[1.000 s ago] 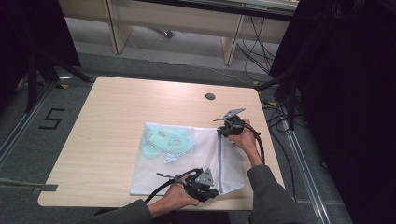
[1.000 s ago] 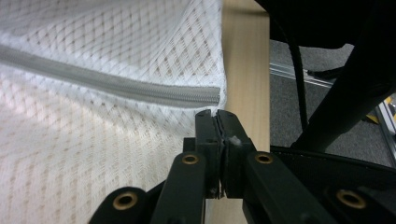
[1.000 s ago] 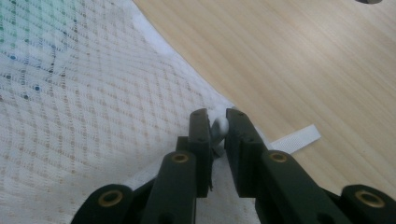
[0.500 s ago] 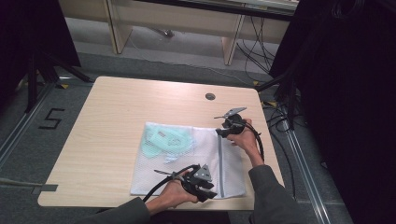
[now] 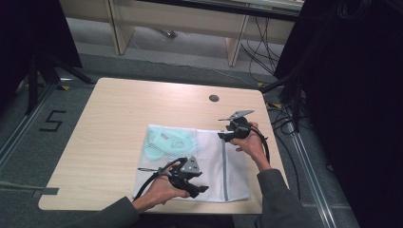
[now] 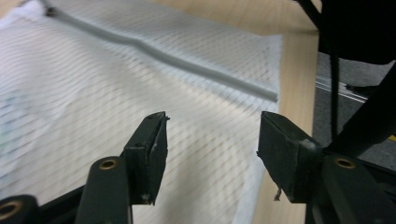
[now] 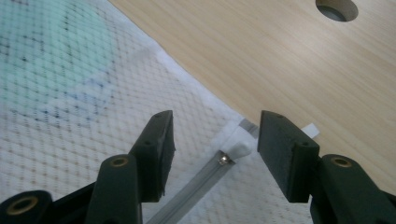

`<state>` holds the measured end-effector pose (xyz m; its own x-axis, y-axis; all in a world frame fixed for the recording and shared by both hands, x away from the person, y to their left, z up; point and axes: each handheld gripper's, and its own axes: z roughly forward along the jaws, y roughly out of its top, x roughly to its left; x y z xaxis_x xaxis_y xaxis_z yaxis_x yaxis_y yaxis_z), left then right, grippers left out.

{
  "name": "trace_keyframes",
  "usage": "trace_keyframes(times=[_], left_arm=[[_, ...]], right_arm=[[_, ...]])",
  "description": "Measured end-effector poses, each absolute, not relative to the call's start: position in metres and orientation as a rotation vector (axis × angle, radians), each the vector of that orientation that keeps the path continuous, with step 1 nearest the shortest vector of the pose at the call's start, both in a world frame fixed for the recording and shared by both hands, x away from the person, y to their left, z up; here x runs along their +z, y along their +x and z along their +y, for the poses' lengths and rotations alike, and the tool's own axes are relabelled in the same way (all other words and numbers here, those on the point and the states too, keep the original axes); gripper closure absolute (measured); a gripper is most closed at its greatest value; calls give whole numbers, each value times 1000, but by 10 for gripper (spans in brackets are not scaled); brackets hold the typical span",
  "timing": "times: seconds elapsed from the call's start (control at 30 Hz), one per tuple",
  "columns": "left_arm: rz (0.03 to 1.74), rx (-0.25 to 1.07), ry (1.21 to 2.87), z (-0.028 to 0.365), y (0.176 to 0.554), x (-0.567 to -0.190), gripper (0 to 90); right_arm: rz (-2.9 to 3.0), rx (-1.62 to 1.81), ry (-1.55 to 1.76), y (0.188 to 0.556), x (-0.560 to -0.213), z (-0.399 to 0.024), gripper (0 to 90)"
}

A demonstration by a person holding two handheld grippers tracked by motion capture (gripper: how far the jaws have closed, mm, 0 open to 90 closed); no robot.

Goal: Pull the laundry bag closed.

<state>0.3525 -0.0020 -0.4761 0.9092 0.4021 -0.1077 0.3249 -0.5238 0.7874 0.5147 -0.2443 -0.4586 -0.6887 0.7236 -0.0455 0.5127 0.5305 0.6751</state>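
Mesh bag (image 5: pixel 209 166) lies flat at the table's (image 5: pixel 119 123) near right. Left gripper (image 5: pixel 202 189), jaws just opened and empty, hovers over its near edge; right gripper (image 5: pixel 222 135), likewise released, over the far zipper end (image 7: pixel 233 151).

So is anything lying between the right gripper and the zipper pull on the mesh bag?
Nothing visible. The right gripper hangs open directly over the zipper pull at the mesh bag's far edge, with no object between the jaws and it; its jaws have just been opening.
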Motion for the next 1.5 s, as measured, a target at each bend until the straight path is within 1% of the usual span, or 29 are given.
trace_keyframes(times=[0.2, 0.53, 0.67, 0.7, 0.77, 0.83, 0.87, 1.0, 1.07, 1.23, 1.3, 1.37, 1.4, 1.5], left_arm=[[557, 143, 2144, 21, 356, -471, 374], [609, 180, 2106, 51, 354, -463, 362], [642, 202, 2091, 61, 354, -461, 342], [629, 211, 2088, 63, 355, -461, 336], [664, 205, 2091, 66, 354, -461, 322], [637, 217, 2103, 69, 355, -461, 314], [666, 206, 2096, 69, 353, -461, 310], [652, 251, 2107, 74, 352, -460, 281], [674, 250, 2087, 76, 350, -461, 275], [667, 279, 2107, 82, 350, -460, 266], [688, 272, 2104, 83, 349, -460, 262], [672, 291, 2114, 86, 349, -460, 259], [692, 280, 2091, 85, 348, -461, 252], [670, 286, 2109, 89, 349, -459, 249]], right_arm=[[2463, 924, 1050, 502, -459, -243, 435], [2470, 952, 997, 481, -454, -244, 413], [2460, 983, 995, 473, -455, -246, 407], [2476, 966, 994, 471, -454, -246, 403], [2480, 960, 985, 467, -454, -247, 397], [2471, 986, 991, 463, -454, -247, 395], [2480, 975, 975, 462, -453, -249, 392], [2477, 988, 964, 456, -453, -251, 388], [2495, 967, 986, 452, -451, -253, 384], [2479, 985, 975, 444, -454, -256, 376], [2505, 963, 984, 441, -452, -259, 373], [2472, 995, 973, 438, -454, -259, 367], [2470, 996, 974, 437, -454, -259, 364], [2466, 1007, 985, 433, -454, -261, 361]])
